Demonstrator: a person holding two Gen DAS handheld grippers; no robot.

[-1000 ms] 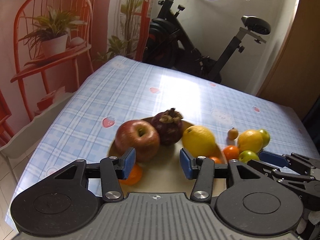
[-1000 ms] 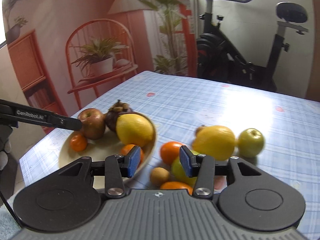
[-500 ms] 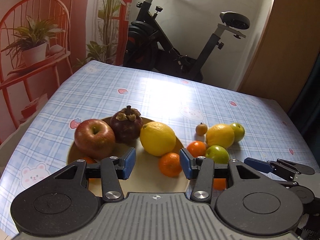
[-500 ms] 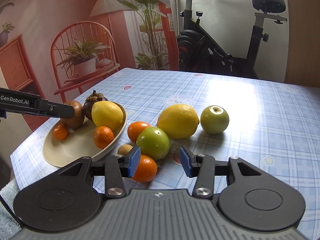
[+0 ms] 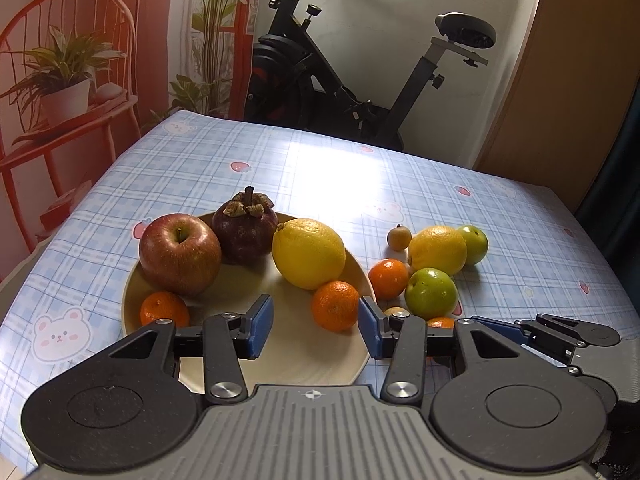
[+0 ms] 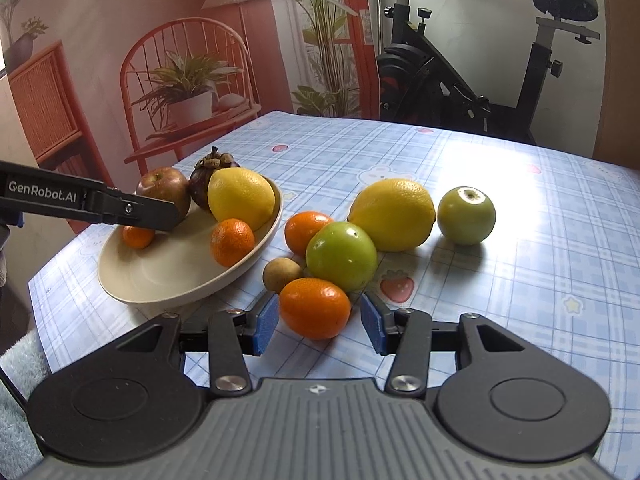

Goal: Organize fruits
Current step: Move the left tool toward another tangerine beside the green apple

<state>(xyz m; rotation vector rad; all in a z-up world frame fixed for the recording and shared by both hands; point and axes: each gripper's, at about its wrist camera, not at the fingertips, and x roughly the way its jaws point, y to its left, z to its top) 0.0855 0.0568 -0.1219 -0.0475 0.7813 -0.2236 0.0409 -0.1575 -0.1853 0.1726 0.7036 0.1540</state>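
Longan (image 6: 281, 274) and green apple (image 6: 341, 255) crowd the tangerine (image 6: 315, 307)

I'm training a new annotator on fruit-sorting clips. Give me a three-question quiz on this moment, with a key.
1. Which fruit lies between the fingers of the right gripper? A) lemon B) mandarin C) red apple
2. True or false: the mangosteen sits on the tablecloth, outside the plate.
3. How many green apples lie on the tablecloth?
Key: 1 B; the jaws have just been opening and the pads are clear of it. 2 False; it is in the plate. 3 Two.
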